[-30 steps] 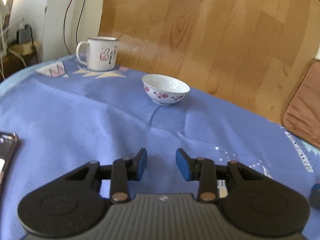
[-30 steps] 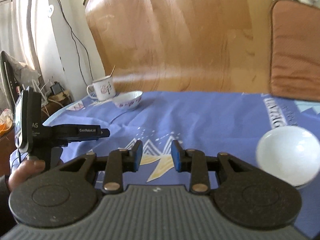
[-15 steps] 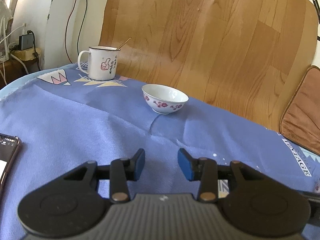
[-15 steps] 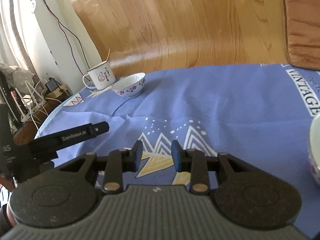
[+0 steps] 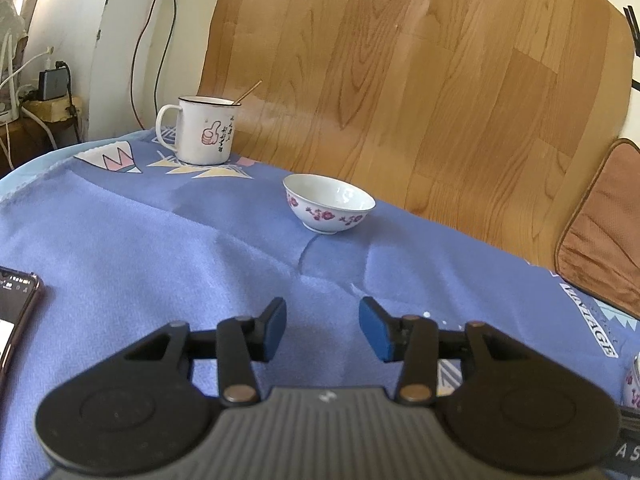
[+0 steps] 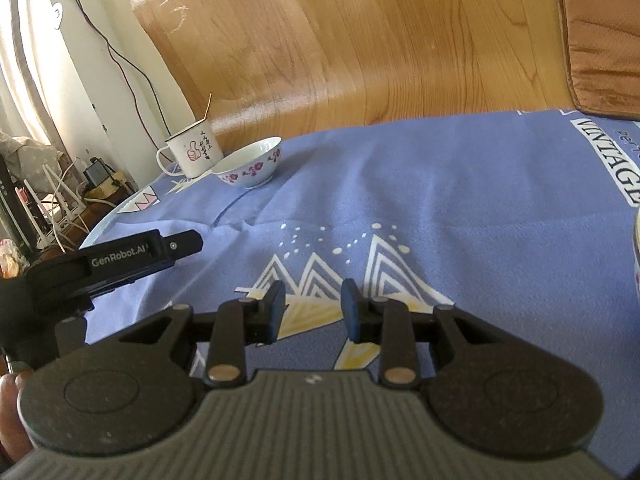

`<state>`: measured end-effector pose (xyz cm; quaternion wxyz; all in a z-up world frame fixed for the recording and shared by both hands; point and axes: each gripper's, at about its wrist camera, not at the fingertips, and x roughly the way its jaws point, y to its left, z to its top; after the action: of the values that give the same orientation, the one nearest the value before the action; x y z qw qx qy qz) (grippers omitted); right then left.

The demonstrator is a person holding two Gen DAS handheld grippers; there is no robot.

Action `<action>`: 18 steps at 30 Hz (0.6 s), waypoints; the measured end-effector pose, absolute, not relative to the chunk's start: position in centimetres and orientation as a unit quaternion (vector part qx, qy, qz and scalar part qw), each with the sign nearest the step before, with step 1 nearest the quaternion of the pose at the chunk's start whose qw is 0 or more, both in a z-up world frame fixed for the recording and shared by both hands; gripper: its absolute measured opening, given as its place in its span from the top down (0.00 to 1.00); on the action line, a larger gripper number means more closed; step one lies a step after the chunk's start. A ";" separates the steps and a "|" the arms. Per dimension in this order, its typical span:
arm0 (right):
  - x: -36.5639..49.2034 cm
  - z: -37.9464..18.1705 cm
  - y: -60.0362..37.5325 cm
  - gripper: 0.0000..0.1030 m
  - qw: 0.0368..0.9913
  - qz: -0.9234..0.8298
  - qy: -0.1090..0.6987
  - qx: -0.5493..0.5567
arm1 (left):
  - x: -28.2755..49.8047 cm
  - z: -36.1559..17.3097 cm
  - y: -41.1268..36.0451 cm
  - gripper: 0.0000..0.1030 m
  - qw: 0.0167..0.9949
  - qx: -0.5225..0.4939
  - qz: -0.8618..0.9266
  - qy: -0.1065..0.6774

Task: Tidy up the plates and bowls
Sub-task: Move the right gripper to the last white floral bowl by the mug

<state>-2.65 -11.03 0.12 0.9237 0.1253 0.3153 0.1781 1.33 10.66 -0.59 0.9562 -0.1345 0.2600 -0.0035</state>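
A white bowl with purple flowers (image 5: 329, 208) stands upright on the blue tablecloth (image 5: 160, 248), well ahead of my left gripper (image 5: 322, 328), which is open and empty. The bowl also shows in the right wrist view (image 6: 250, 163), far ahead to the left. My right gripper (image 6: 313, 310) is open and empty above the mountain print. A second flowered bowl shows only as a sliver at the right edge in the left wrist view (image 5: 633, 380) and in the right wrist view (image 6: 637, 248).
A white enamel mug (image 5: 202, 130) with a spoon stands at the back left, near the bowl. A phone (image 5: 14, 312) lies at the left edge. A wooden board (image 5: 400, 80) stands behind the table. A brown cushion (image 5: 600, 232) is at the right.
My left gripper's jaws have opened wider. The right gripper's view has swung left, so the second bowl slid to the frame's right edge and the left gripper came into closer view.
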 end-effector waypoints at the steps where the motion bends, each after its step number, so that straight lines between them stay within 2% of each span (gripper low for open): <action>1: -2.7 0.1 -11.1 0.67 0.924 0.178 0.315 0.125 | 1.3 -0.6 10.7 0.60 0.956 -0.136 -0.003 0.260; 10: -1.6 0.8 -10.1 0.66 0.923 0.181 0.324 0.104 | 0.9 -0.5 11.5 0.60 0.957 -0.154 0.024 0.244; 18: 6.6 5.2 -7.3 0.65 0.912 0.215 0.314 0.152 | 1.1 -0.6 12.6 0.60 0.951 -0.184 0.033 0.245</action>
<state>6.56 -7.26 5.24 0.9121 0.1518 0.3145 0.2150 1.14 12.63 -0.63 0.9514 -0.1839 0.2449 0.0329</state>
